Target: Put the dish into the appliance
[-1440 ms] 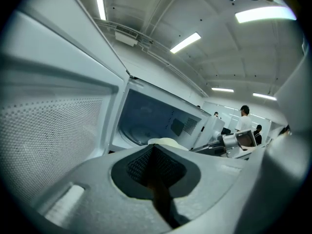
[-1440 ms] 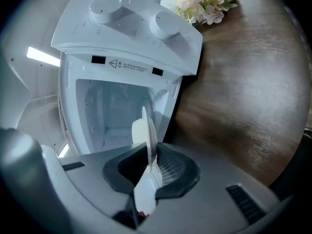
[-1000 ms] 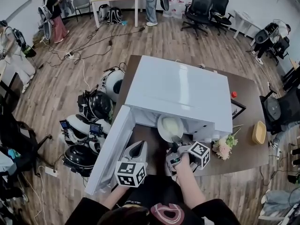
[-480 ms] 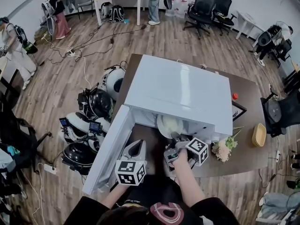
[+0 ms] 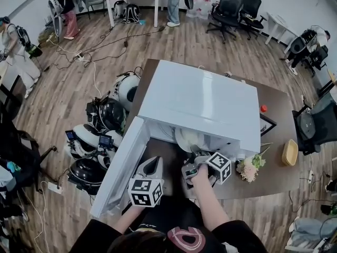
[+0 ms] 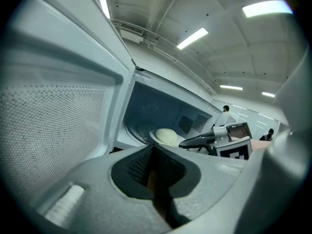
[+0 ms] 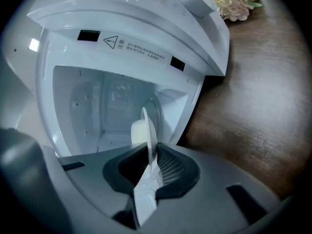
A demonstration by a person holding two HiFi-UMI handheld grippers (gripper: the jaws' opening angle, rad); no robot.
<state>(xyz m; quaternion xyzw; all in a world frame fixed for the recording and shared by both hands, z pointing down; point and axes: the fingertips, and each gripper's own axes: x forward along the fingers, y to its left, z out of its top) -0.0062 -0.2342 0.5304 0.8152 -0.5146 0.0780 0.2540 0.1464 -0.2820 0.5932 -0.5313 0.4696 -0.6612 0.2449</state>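
A white microwave (image 5: 200, 99) stands on the brown table (image 5: 279, 173), its door (image 5: 118, 167) swung open to the left. My right gripper (image 5: 196, 154) is shut on the near rim of a white plate (image 5: 185, 138) carrying a pale bun. The plate sits partly inside the cavity mouth. In the right gripper view the plate (image 7: 147, 130) stands edge-on between the jaws, before the white cavity (image 7: 97, 106). My left gripper (image 5: 152, 165) hangs shut and empty beside the door. The left gripper view shows the plate (image 6: 165, 136), the right gripper (image 6: 202, 140) and the door (image 6: 53, 121).
A bunch of pale flowers (image 5: 250, 167) lies just right of the microwave, with a tan oval bowl (image 5: 290, 151) and a small red object (image 5: 263, 106) farther right. Helmets and gear (image 5: 102, 128) crowd the floor left of the table. People and office chairs are at the back.
The right gripper has carried the plate a little farther into the microwave, so more of it is hidden under the top. The left gripper has stayed put.
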